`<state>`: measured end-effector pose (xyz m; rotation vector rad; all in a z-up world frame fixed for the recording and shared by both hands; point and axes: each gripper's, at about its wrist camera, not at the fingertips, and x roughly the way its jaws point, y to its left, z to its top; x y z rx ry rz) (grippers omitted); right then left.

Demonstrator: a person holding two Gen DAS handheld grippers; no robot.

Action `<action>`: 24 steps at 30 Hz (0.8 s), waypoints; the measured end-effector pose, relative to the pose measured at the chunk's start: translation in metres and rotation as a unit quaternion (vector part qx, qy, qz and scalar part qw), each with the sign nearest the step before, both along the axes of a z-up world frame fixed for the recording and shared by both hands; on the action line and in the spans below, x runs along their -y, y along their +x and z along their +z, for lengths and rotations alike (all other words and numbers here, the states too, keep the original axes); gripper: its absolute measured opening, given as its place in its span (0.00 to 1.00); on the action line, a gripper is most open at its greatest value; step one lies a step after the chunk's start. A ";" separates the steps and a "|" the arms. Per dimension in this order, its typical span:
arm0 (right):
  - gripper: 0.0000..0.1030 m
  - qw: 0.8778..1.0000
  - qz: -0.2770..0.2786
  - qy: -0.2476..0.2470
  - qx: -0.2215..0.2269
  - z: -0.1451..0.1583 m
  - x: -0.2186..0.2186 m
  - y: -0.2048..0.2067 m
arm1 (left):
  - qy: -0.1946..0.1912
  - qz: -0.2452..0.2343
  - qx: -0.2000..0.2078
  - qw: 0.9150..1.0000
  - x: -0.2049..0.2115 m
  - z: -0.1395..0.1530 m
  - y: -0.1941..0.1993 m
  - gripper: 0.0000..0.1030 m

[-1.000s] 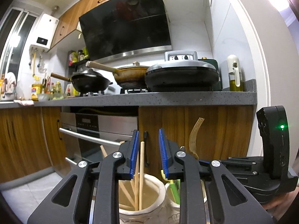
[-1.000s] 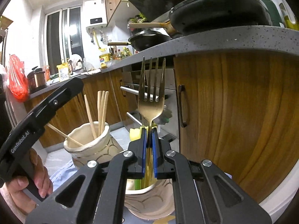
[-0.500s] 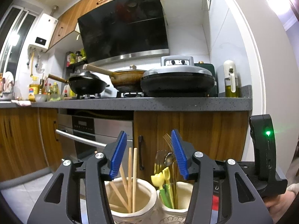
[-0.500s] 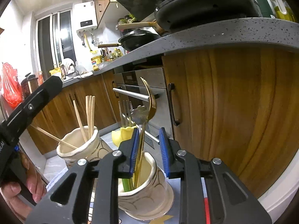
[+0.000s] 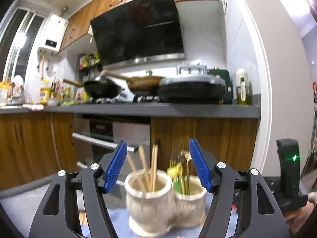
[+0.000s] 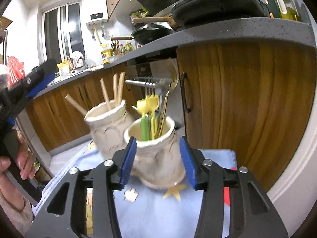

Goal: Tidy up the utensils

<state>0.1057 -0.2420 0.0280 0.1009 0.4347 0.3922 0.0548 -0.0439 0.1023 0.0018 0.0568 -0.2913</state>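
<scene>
We are finding both tools empty. The left tool (image 5: 158, 167), low in the centre of its view, is standing with its blue pads spread wide; the right tool (image 6: 158, 161), low in the centre of its own view, is likewise spread, with nothing between its pads.

The utensils are sitting in two cream ceramic jars standing side by side, apparently touching, on a light blue patterned cloth (image 6: 170, 214) over the bench. The wooden chopsticks (image 5: 151, 168) are standing in the left jar (image 5: 148, 202). The gold fork (image 6: 172, 85), together with silver cutlery and the yellow-and-green flower-topped picks (image 6: 147, 115), is standing in the right jar (image 6: 158, 158).

We are judging the sorting largely done: chopsticks apart from forks and picks, and no loose utensil showing on the cloth. Whether more lies outside both views, we cannot tell.

We are reading no brand or label; motion blur is obscuring any writing.
</scene>
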 end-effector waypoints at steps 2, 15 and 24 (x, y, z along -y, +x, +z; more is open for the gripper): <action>0.50 1.000 -0.002 -0.011 0.002 -0.006 -0.002 -0.012 | 0.006 0.009 -0.016 1.000 -0.006 -0.013 -0.010 0.65; 0.78 0.996 -0.025 -0.066 0.047 -0.027 -0.023 -0.042 | 0.029 0.066 -0.102 0.992 -0.030 -0.081 -0.017 0.80; 0.95 0.990 -0.030 -0.100 0.096 -0.031 -0.034 -0.045 | 0.040 0.078 -0.108 0.990 -0.037 -0.094 -0.011 0.92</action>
